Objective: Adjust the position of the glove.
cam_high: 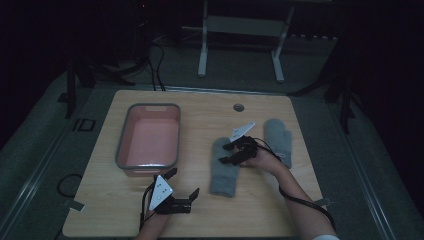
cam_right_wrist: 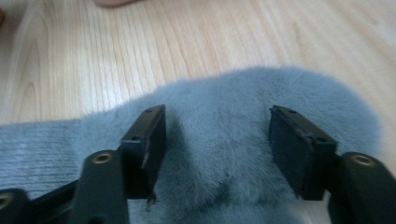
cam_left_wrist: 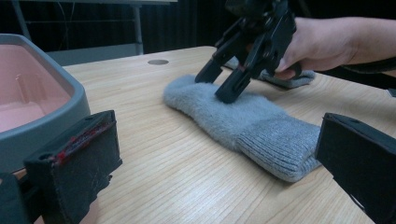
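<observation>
Grey fuzzy mitten (cam_high: 224, 167) lies on the wooden table (cam_high: 280, 210) under the right gripper's (cam_high: 231, 152) parted jaws; left gripper (cam_high: 182, 186) rests released.

Looks like a dim lab or recording room: pale wooden table (cam_high: 150, 210) with a round cable hole (cam_high: 238, 107), standing on grey carpeted floor (cam_high: 40, 150), black cables (cam_high: 157, 70) trailing behind, white metal desk frame (cam_high: 240, 30) against dark surroundings.
</observation>
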Demonstrator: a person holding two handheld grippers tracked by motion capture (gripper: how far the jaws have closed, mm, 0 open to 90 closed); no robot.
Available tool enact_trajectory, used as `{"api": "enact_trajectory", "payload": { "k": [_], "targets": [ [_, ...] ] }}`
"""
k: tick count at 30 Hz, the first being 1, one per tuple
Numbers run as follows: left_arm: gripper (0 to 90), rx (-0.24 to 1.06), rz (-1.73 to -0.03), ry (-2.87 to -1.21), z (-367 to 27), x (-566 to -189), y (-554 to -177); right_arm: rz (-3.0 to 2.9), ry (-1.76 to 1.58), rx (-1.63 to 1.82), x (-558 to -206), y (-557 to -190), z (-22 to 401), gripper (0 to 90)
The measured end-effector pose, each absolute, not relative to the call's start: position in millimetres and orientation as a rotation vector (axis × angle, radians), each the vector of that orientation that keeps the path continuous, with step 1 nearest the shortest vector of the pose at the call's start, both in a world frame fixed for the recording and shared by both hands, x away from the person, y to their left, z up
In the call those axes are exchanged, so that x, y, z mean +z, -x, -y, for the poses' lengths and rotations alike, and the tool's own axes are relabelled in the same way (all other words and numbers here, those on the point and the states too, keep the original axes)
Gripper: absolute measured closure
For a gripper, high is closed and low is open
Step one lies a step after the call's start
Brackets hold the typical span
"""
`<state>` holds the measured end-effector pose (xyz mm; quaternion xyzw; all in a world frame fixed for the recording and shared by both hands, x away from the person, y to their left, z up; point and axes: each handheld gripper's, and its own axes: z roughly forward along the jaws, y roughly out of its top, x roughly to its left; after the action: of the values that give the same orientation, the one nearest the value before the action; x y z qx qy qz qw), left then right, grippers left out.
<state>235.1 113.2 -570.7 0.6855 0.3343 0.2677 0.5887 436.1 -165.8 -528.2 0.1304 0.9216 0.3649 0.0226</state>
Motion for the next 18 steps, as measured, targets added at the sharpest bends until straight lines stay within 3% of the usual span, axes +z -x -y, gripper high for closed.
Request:
{"api": "enact_trajectory", "payload": {
  "k": [3,5,7,10,12,18],
  "targets": [
    [0.3,0.624,-0.780,-1.598,-113,-571,-235,-2.806,-0.444,1.153,-518,-430,170,29.8],
    [0.4,0.625,-0.779,-1.599,-113,-571,-235,-2.777,-0.484,1.189,-511,-421,171,33.3],
    [0.4,0.625,-0.778,-1.599,-113,-571,-235,-2.738,-0.551,1.167,-509,-412,171,47.6],
    [0.4,0.626,-0.778,-1.599,-113,-571,-235,-2.679,-0.606,1.141,-510,-394,172,78.2],
    [0.4,0.626,-0.779,-1.600,-113,-571,-235,-2.657,-0.664,1.160,-513,-384,174,89.0],
    [0.4,0.627,-0.779,-1.600,-113,-571,-235,-2.639,-0.719,1.087,-536,-365,175,90.0]
  ]
}}
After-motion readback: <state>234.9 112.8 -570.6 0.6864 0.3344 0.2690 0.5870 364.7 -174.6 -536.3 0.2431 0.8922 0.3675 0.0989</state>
